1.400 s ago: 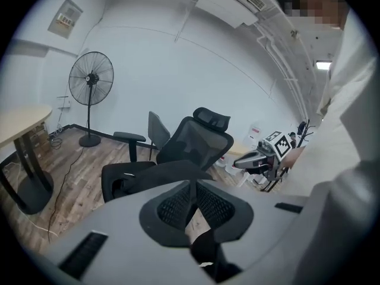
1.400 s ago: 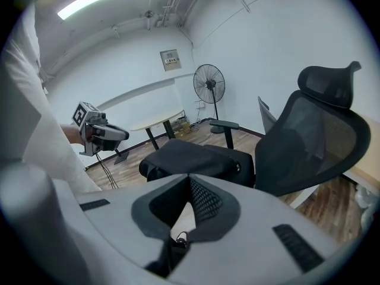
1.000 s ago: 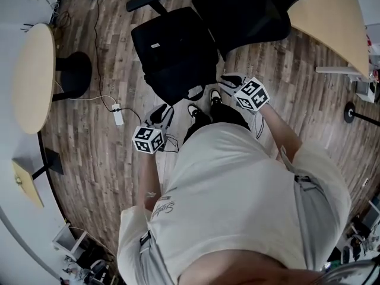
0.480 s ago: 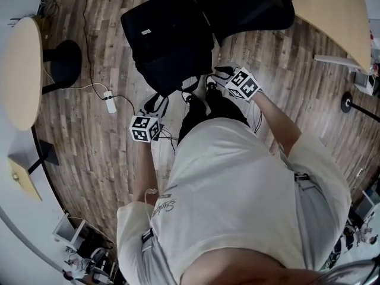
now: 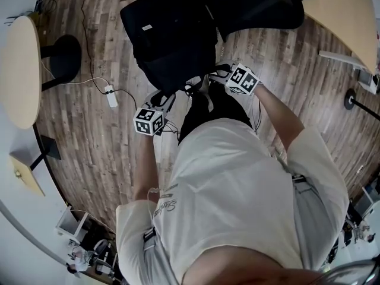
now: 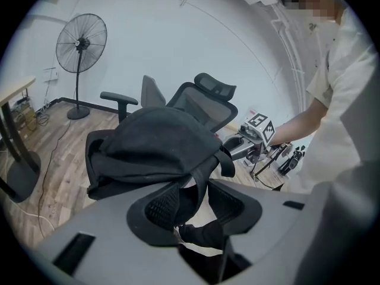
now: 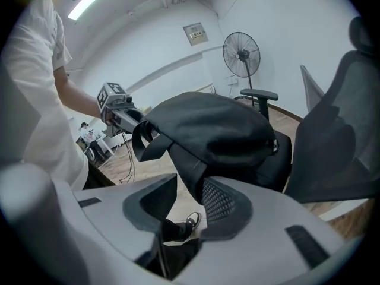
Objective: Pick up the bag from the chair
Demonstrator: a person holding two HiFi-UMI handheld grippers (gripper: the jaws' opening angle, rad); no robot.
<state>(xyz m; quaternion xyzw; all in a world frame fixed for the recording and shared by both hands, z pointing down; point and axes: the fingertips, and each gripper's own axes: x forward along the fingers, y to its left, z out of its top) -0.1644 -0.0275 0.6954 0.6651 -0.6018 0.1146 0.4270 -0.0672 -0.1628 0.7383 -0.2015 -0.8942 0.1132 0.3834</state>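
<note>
A black bag (image 5: 169,34) lies on the seat of a black mesh office chair (image 5: 255,5). My left gripper (image 5: 161,101) is at the bag's near left corner and my right gripper (image 5: 217,76) at its near right corner. In the left gripper view the bag (image 6: 160,144) fills the middle, and one of its straps (image 6: 202,180) hangs between the open jaws of the left gripper (image 6: 196,205) without being clamped. In the right gripper view another strap (image 7: 189,165) drops from the bag (image 7: 214,126) into the open right gripper (image 7: 187,205), close to the right-hand pad (image 7: 219,203).
A round wooden table (image 5: 24,64) and a black pedestal base (image 5: 59,58) stand at the left. A white power strip (image 5: 111,95) with cables lies on the wood floor. A desk (image 5: 344,10) is at the upper right. A standing fan (image 6: 81,43) is by the wall.
Both grippers have moved forward to the chair's front edge. The bag's straps now hang between their jaws.
</note>
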